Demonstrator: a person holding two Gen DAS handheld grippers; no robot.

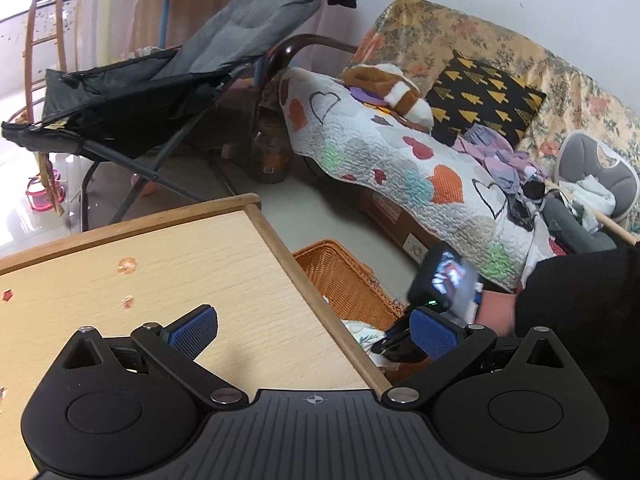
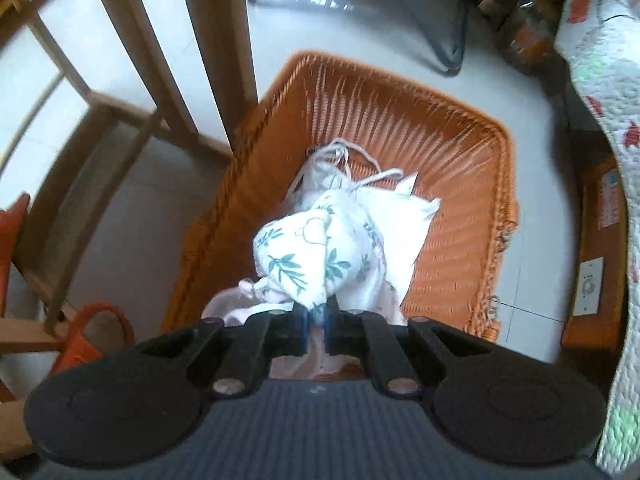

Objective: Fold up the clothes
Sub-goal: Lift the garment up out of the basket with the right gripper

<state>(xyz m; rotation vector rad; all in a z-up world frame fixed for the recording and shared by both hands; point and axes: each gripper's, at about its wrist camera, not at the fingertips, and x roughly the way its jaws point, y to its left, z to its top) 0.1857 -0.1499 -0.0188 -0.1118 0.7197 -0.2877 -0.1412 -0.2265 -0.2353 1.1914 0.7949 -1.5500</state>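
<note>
- Right now the right gripper [image 2: 316, 320] has its jaws pinched tight on a bunch of the leaf-print garment [image 2: 304, 256], white cloth with teal sprigs, which bulges just ahead of the fingertips.
- That garment hangs over the near end of the orange wicker basket [image 2: 472, 184], and more pale clothing [image 2: 400, 216] (white, with thin straps or drawstrings) lies in a heap on the basket's bottom, reaching toward the far wall.
- Over on the other side, the left gripper [image 1: 314, 330] hovers with its jaws spread wide and nothing between them; one blue pad [image 1: 194, 332] sits above the wooden table [image 1: 120, 300], the other out past the table's right edge.
- From the left wrist view the same basket peeks out beside that right edge, down on the floor, with a scrap of the printed cloth showing just at the table's near right corner.
- The person's right hand [image 1: 498, 312], in a dark sleeve, shows there too, low beside the basket, with the right gripper's body blurred.
- Behind it all: a sofa under a heart-patterned quilt [image 1: 400, 164], a black cushion with gold trees [image 1: 484, 100], and a dark folding chair [image 1: 160, 92] beyond the table's far edge.
</note>
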